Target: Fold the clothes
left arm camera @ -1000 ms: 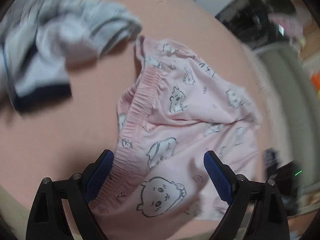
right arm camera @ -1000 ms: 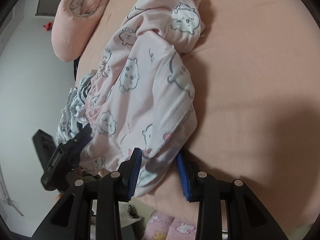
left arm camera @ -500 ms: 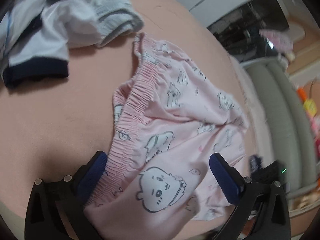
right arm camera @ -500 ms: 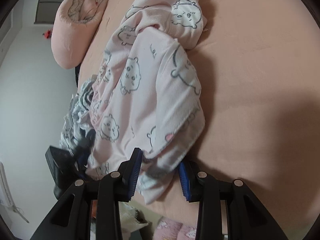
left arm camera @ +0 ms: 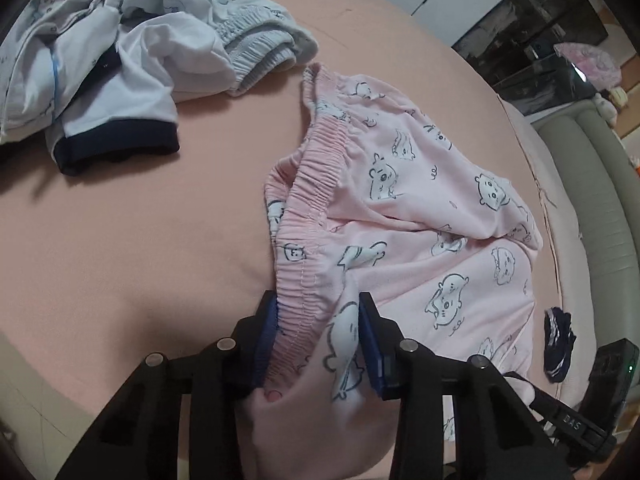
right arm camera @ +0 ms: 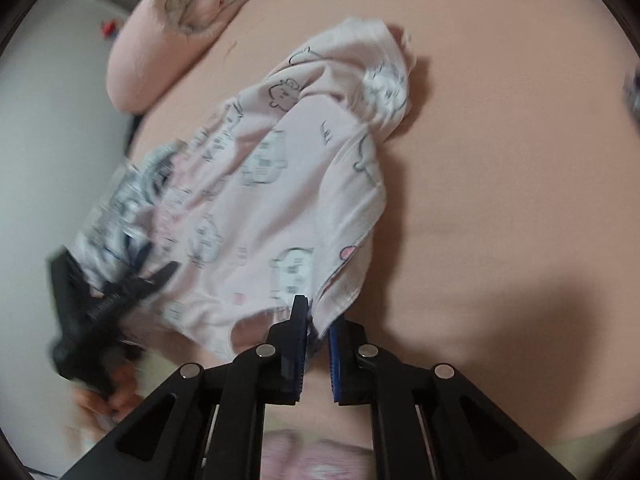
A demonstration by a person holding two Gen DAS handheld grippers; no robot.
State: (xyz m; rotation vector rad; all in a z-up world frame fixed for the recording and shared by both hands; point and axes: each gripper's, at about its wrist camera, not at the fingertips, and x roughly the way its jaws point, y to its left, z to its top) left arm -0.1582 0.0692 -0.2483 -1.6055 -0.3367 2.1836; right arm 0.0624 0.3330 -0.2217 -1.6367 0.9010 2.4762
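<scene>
- Pink printed shorts (left arm camera: 400, 208) lie on the peach bed (left arm camera: 140, 240), beside a heap of white and grey clothes (left arm camera: 132, 52); left hand-held gripper (left arm camera: 318, 330) clenched on their elastic waistband.
- Right wrist view: right hand-held gripper (right arm camera: 317, 346) pinches the shorts' hem; pink pillow (right arm camera: 160, 48) lies beyond the shorts.

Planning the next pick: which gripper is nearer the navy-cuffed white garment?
Left. The left gripper, clamped on the pink shorts waistband, has the white garment ahead-left; the right gripper holds the opposite hem.
</scene>
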